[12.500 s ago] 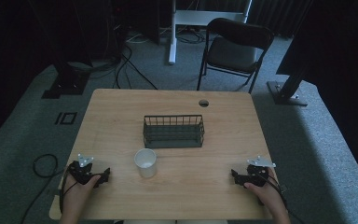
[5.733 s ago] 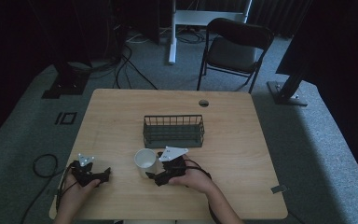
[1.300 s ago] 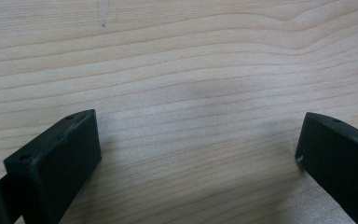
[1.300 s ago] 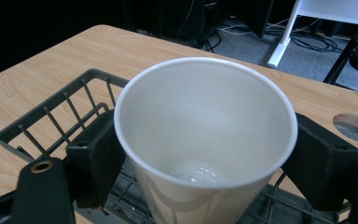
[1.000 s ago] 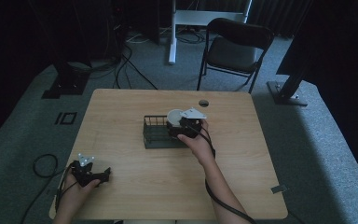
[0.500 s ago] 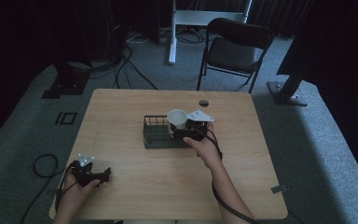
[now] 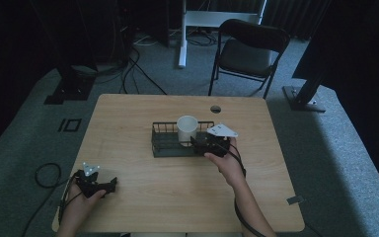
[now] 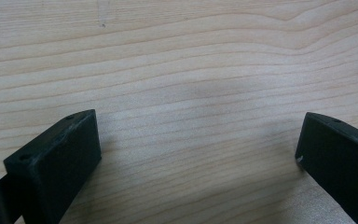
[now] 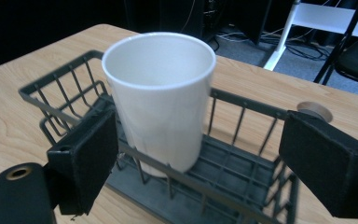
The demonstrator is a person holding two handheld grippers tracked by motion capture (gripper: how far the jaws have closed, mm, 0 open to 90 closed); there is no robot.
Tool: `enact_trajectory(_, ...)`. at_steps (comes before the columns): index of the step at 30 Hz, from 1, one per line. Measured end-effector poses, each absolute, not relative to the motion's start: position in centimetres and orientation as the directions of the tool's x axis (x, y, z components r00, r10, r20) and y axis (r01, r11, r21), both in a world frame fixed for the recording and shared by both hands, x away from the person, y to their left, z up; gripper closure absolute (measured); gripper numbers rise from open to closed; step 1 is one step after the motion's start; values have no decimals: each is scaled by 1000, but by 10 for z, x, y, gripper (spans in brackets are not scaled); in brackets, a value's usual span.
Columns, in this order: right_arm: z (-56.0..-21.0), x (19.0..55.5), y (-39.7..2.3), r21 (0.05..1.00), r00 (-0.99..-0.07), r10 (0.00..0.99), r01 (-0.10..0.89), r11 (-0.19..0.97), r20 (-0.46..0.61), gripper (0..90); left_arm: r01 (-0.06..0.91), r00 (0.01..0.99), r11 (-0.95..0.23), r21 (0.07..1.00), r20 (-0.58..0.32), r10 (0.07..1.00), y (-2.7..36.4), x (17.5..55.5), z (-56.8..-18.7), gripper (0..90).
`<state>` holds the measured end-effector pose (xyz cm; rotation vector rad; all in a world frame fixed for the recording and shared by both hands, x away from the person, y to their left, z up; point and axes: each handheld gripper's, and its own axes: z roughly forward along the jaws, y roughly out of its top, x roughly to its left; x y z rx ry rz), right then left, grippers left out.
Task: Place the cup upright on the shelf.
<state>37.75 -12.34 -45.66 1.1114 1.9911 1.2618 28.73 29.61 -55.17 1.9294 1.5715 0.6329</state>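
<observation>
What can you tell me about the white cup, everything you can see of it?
The cup is plain white, smooth and slightly tapered, wider at its round rim, with nothing seen inside. It stands upright inside the dark wire basket, on its floor near the right end. The right gripper is open, its jaws apart on either side, with a gap to the right jaw.

Basket (image 7: 170, 144) near table (image 7: 128, 118) centre, long side across; cup (image 7: 187, 128) upright inside it, toward its right half, and in the right gripper view the cup (image 9: 161, 98) stands on the basket (image 9: 65, 88) floor just beyond the near wall. Right gripper (image 7: 201, 144) at the basket's right end, touching or just beside it, jaws spread either side of the cup; left gripper (image 7: 109, 185) well apart at the near left corner, low over bare table (image 8: 191, 70). Hole (image 7: 215, 108) in the table behind the basket to the right; chair (image 7: 249, 49) on the floor beyond the far edge.
</observation>
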Motion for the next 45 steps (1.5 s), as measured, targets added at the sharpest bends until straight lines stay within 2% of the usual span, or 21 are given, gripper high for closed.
enact_trajectory(16,-463,360,-154,912,-495,869,353,209,-7,117,712,199,-150,685,8,980,296,287,-552,3)
enact_trajectory(45,-515,343,-214,849,-429,903,469,242,-21,117,712,199,-151,686,9,980,296,287,-552,3)
